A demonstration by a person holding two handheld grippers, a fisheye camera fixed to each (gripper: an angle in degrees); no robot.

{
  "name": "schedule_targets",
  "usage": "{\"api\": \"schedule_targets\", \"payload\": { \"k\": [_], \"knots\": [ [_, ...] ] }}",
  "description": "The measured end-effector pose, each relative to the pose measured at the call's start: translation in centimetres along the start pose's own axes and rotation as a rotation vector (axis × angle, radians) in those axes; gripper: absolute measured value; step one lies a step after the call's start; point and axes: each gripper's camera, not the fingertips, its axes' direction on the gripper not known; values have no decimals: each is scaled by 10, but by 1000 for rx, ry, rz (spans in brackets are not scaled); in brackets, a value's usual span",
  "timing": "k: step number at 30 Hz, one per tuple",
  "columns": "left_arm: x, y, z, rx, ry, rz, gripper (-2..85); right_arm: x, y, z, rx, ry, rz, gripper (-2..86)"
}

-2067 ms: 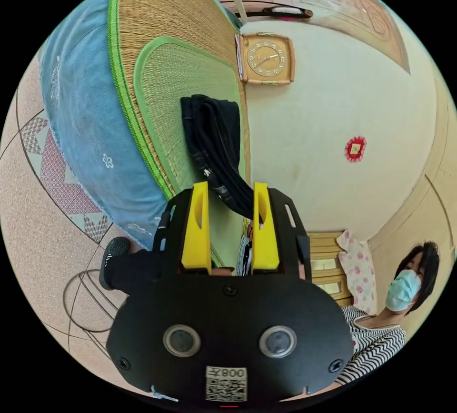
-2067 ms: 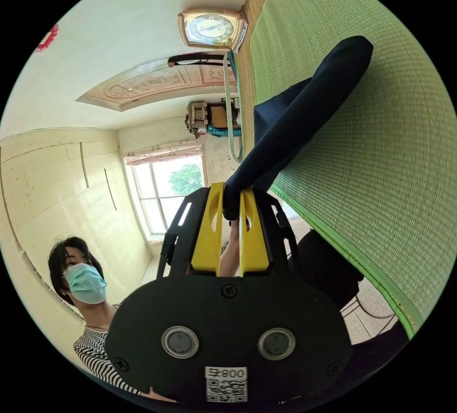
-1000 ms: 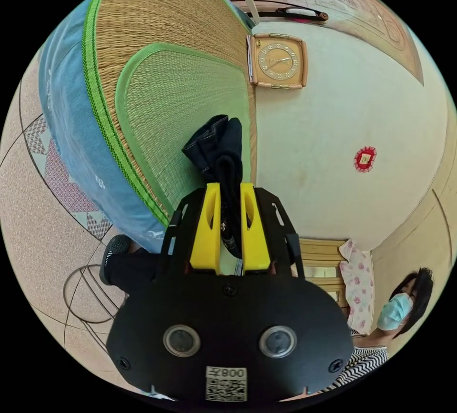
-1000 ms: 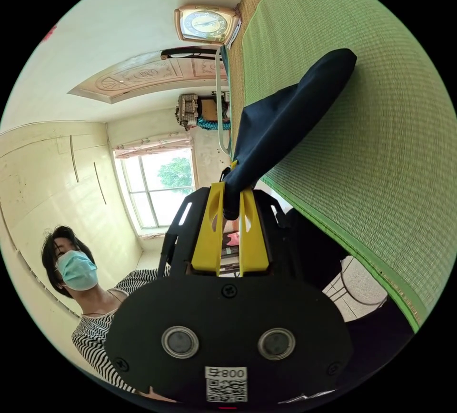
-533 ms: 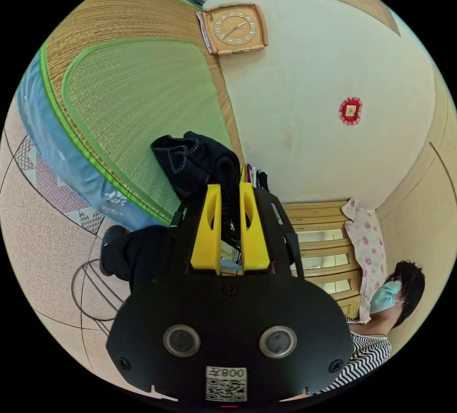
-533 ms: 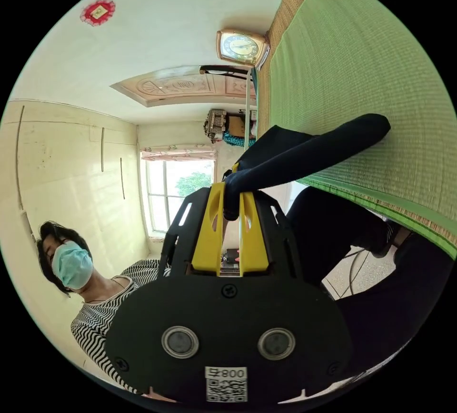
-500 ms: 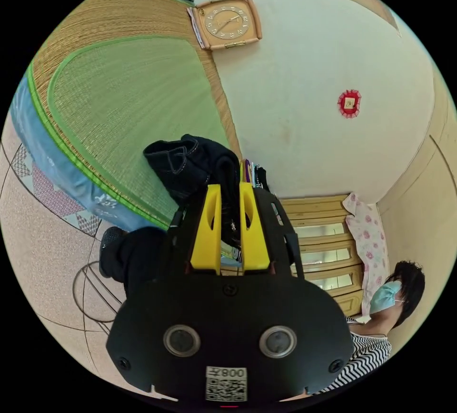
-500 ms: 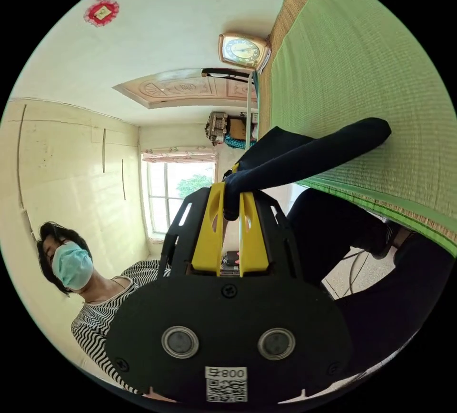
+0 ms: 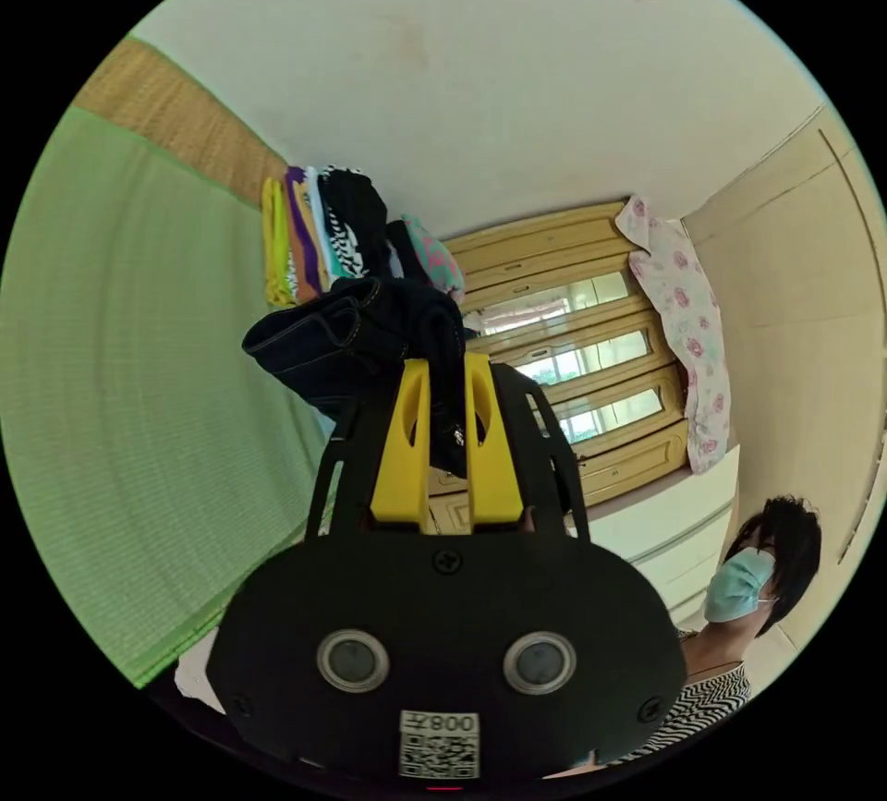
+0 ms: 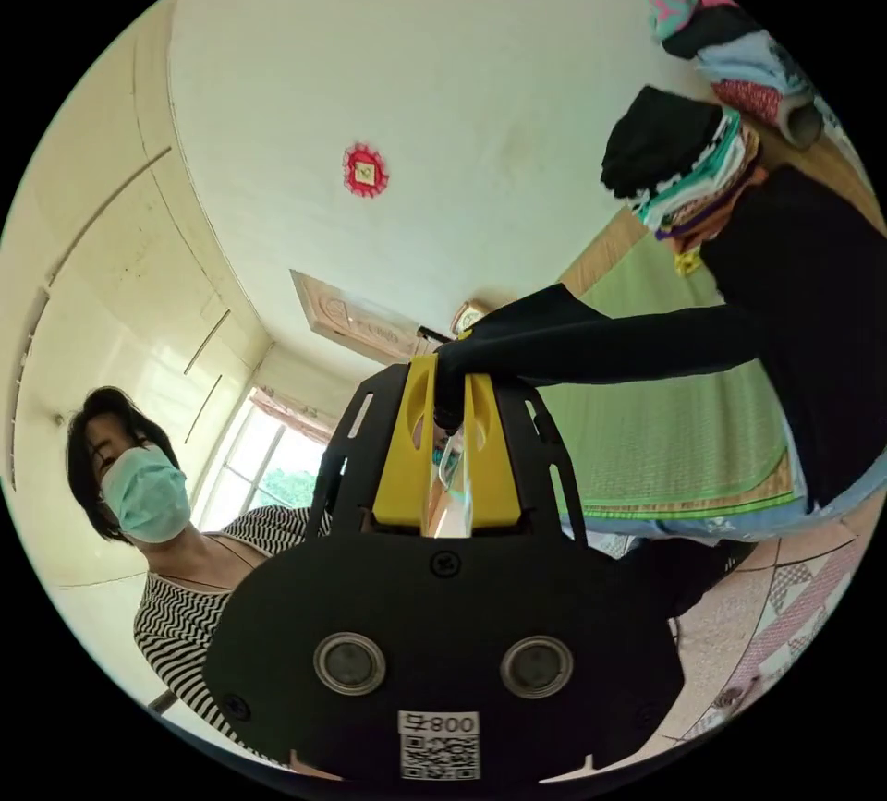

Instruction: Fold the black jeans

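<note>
A: Left gripper (image 9: 446, 367) clamped on a bunched wad of the black jeans (image 9: 356, 339), yellow jaws nearly together with dark denim squeezed between. Right gripper (image 10: 450, 367) likewise pinched shut on a corner of the same jeans (image 10: 591, 341).

B: Agreed. Best handled how?

A: Probably by holding both pinches firm, drawing the two ends apart until the span goes taut, then lowering flat onto the green woven mat (image 9: 139, 358) before releasing anything. Worth watching the left bunch: thick, several layers, likely to slip unevenly if let go early.

B: And the look of the garment?

A: Held up off the mat, between the two grippers. In the right gripper view, stretched as a smooth dark band running right from the jaws toward a broad black mass at the far right. In the left gripper view, crumpled, with pale contrast stitching along seams and a rolled edge drooping to the left.

B: Beyond that?

A: Stack of folded clothes (image 9: 319, 233) against the wall, far end of the mat. Person in a striped top (image 10: 199, 561) close behind the right gripper.
</note>
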Motion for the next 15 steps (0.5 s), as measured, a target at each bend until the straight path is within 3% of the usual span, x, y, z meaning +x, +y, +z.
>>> {"api": "schedule_targets", "payload": {
  "k": [7,11,15],
  "knots": [
    [86,-132,246,-263,143,145,71,11,-5,-176,247,198,-105,29],
    [79,-172,362,-458,-21,152,73,83,18,-219,284,263,27,35],
    [53,-187,424,-644,-260,78,73,204,61,-223,240,287,358,44]
  ]
}}
